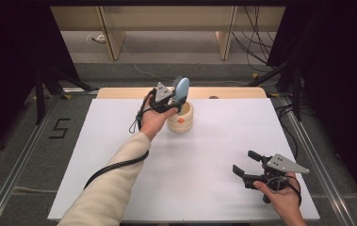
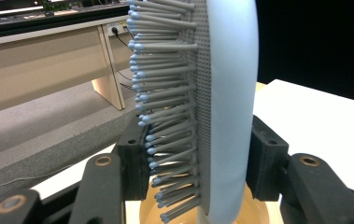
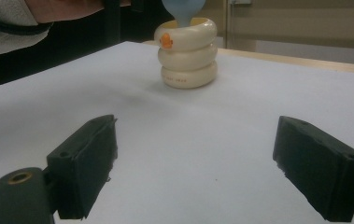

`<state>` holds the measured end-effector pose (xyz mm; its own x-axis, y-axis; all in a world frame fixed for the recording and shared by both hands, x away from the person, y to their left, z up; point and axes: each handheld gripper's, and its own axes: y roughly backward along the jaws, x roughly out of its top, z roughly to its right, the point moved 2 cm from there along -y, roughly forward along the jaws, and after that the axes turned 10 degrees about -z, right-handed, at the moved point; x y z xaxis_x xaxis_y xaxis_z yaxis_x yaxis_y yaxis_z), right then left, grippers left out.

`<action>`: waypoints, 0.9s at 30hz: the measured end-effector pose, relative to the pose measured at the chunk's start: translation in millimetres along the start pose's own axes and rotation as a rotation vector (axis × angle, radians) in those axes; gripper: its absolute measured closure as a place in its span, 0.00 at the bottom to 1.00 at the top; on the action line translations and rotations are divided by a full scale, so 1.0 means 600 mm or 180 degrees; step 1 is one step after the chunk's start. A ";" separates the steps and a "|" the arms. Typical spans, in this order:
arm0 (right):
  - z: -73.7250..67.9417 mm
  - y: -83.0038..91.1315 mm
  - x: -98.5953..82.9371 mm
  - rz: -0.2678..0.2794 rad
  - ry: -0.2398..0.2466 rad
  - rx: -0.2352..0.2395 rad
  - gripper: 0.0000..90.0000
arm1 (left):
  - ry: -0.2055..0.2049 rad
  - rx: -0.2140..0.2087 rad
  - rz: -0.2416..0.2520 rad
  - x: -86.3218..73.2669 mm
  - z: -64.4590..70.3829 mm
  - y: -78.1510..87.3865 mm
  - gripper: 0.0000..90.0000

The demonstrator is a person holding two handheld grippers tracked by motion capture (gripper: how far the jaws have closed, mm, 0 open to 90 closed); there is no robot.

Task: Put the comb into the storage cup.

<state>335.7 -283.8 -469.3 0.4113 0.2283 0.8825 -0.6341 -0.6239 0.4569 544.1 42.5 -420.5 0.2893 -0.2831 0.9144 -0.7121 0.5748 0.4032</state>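
A dark numeral "5" (image 1: 60,128) is marked on the grey floor (image 1: 20,141) left of the table. A small line of reddish print is seen on the lowest ring of the cream ringed holder (image 3: 187,56), too small to be read; an orange mark sits on its top ring.

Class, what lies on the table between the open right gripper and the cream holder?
Nothing: bare white table between right gripper and holder, per the right gripper view.

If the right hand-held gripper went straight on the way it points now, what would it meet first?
Probably the cream ringed holder, dead ahead between the open right hand-held gripper jaws. Bare white table lies before it, though whether the line hits or skims it is unclear.
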 end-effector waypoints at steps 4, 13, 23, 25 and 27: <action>0.000 -0.001 0.000 0.0002 -0.0007 0.0001 0.16 | -0.0019 -0.0006 -0.0006 0.000 0.001 0.000 0.55; 0.000 0.000 0.000 -0.0004 -0.0002 0.0001 0.16 | 0.0097 0.0075 -0.0007 -0.002 -0.007 0.005 0.52; -0.001 -0.002 0.000 -0.0005 -0.0009 0.0009 0.16 | 0.0291 0.0124 -0.0067 -0.006 -0.016 0.010 0.43; -0.001 -0.002 -0.001 -0.0007 -0.0012 0.0010 0.16 | 0.0475 0.0088 -0.0066 -0.005 -0.015 0.009 0.40; 0.000 -0.002 -0.001 -0.0008 -0.0013 0.0009 0.16 | 0.0499 0.0110 -0.0095 -0.006 -0.015 0.008 0.38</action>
<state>336.0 -283.0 -470.1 0.4155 0.2268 0.8808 -0.6312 -0.6254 0.4588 545.1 53.1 -421.4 0.4051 -0.1747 0.8974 -0.7225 0.5404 0.4313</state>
